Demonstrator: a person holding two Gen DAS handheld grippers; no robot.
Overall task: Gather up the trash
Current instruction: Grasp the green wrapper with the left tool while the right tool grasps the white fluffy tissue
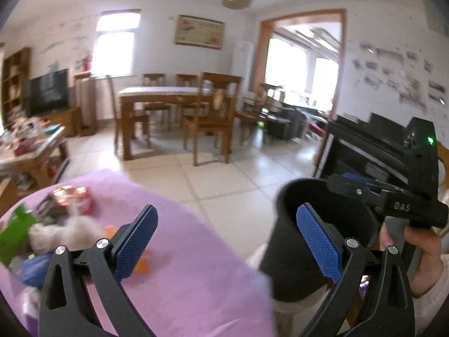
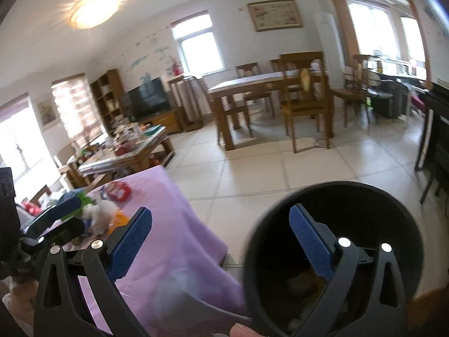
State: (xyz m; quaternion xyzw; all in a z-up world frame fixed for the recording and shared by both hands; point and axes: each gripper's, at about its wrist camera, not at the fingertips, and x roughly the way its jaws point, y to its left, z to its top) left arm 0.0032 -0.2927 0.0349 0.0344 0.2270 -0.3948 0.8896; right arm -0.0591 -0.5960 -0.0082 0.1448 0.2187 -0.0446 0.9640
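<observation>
A loose pile of trash lies on the far left part of a table covered with a lilac cloth (image 1: 179, 275): a crumpled red and white wrapper (image 1: 77, 199), a wad of grey-white fluff (image 1: 63, 233), a green plastic packet (image 1: 14, 234), a flat orange scrap (image 1: 140, 264) and a blue piece (image 1: 35, 268) at the near left edge, all close together and partly blurred. To the right of the table, just off its edge, stands a round black bin (image 2: 334, 255), open at the top, with some dark, indistinct items at its bottom. The left gripper (image 1: 227, 241) hovers with its jaws spread wide and nothing between them, its blue-padded fingers (image 1: 136, 241) reaching from over the cloth on the left to in front of the bin on the right. The right gripper (image 2: 221, 244) is likewise wide apart and empty, with one finger over the cloth and the other over the bin's mouth; in the left wrist view it appears at the right, held by the person's right hand (image 1: 418, 255) above the bin's rim. Beyond the table, pale floor tiles (image 1: 224, 179) lead to a wooden dining table (image 1: 165, 95) with chairs, a cluttered low wooden table (image 2: 132, 151) on the left, and a dark television (image 1: 47, 91) against the far wall.
</observation>
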